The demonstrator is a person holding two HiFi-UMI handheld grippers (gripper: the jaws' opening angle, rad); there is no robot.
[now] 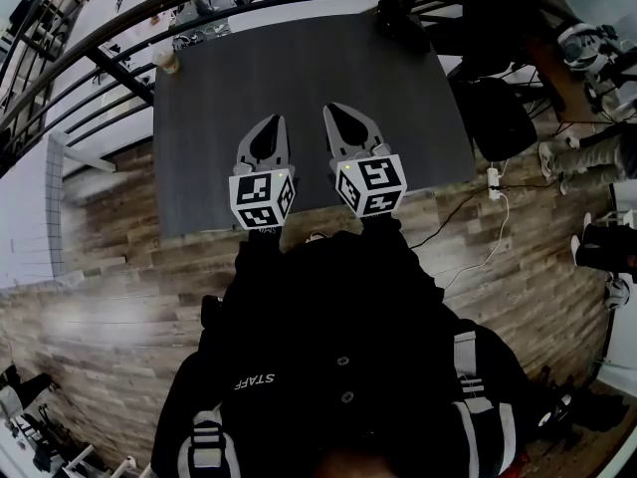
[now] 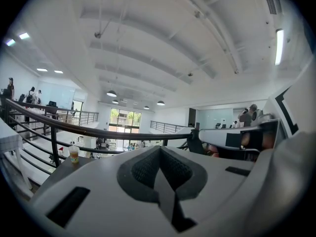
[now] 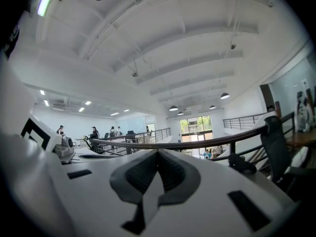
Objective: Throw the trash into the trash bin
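At centre frame in the head view, over the near edge of a dark grey table (image 1: 299, 68), the left gripper (image 1: 267, 127) and the right gripper (image 1: 338, 118) are held side by side, slightly apart, both pointed toward the table's far edge. In the left gripper view the jaws are seen pressed together along their whole length, with nothing between them. In the right gripper view the jaws are likewise closed tip to tip, and nothing is pinched. A cup (image 1: 165, 61), the only item noted on the table, stands upright at the far left corner, upper left of the head view, well apart from both grippers. The same cup (image 2: 74, 154) is picked up at the left edge of the left gripper view, just in front of a dark railing (image 1: 90, 28). The railing runs along the far side of the table. The table is set on a wood-plank floor (image 1: 119, 297). A white power strip (image 1: 493, 180) with a trailing cable lies on the floor just off the table's right edge. The person's black top (image 1: 328, 337) fills the lower middle of the head view.
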